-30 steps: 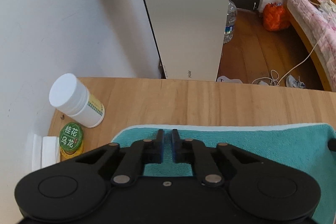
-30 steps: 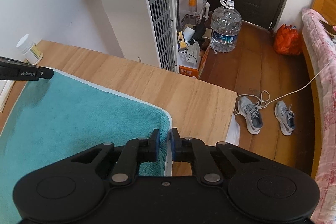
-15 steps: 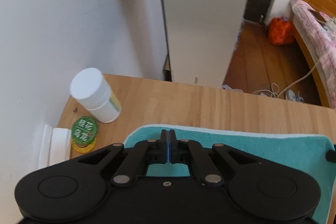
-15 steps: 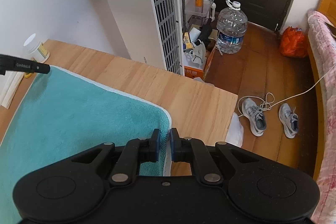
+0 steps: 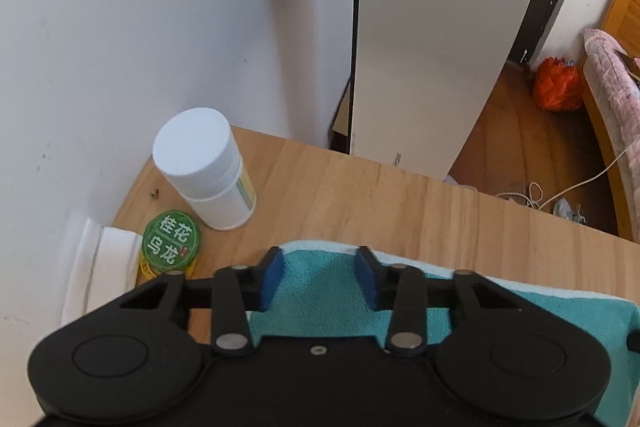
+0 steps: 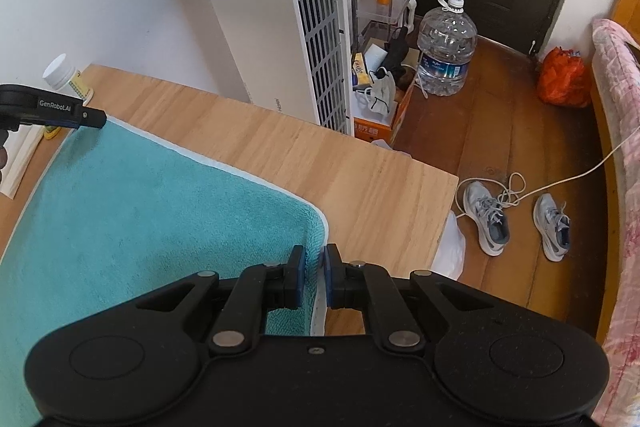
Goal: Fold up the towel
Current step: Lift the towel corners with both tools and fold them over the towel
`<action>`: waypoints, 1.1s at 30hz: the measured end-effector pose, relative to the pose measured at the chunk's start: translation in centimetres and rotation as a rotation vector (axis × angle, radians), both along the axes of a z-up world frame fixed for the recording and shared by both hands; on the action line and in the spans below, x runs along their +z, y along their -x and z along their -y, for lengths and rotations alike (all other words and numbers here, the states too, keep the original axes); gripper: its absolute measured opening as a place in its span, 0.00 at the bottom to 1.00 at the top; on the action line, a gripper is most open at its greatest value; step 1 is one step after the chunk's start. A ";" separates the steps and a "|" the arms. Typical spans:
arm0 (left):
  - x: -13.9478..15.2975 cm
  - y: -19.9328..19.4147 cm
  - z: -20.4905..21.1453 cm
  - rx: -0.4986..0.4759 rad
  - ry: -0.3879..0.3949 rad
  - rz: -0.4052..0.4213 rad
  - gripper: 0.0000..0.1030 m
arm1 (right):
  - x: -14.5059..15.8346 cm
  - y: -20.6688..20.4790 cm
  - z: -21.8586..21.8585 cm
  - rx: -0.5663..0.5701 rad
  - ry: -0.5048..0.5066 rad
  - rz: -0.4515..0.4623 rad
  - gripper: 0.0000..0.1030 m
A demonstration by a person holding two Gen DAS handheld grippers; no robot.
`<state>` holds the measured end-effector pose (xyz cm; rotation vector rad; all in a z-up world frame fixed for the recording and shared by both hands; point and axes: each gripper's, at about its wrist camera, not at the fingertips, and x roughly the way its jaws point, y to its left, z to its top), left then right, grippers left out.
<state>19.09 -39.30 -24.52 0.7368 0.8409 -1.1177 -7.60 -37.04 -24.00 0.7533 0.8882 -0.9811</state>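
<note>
Now towel (image 5: pixel 320 291) corner between spread left gripper (image 5: pixel 319 277) pads

A: My left gripper (image 5: pixel 318 277) sits low, pointing forward, jaws spread wide; the blue pads (image 5: pixel 273 277) face each other across a clear gap. In the right wrist view I see it side-on at far left (image 6: pixel 94 119), held level.

B: And the right?

A: My right gripper (image 6: pixel 314 277) is nearly closed, pads (image 6: pixel 297 277) parallel with only a narrow slit between them. A cloth edge runs through that slit; I cannot confirm whether the pads actually pinch it.
</note>
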 end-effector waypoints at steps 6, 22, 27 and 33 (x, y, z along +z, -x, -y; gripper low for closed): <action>0.0 0.8 0.0 -0.045 -0.008 0.022 0.04 | 0.0 0.0 0.2 0.000 -0.007 0.003 0.09; 6.8 2.5 -6.1 0.001 0.135 0.119 0.04 | 4.9 0.6 -4.7 0.049 0.073 0.118 0.08; 9.2 3.7 -10.5 0.016 0.153 0.166 0.04 | 7.3 1.2 -8.9 0.083 0.114 0.172 0.08; 12.6 4.8 -16.5 0.077 0.187 0.208 0.04 | 9.3 1.4 -12.3 0.139 0.115 0.227 0.08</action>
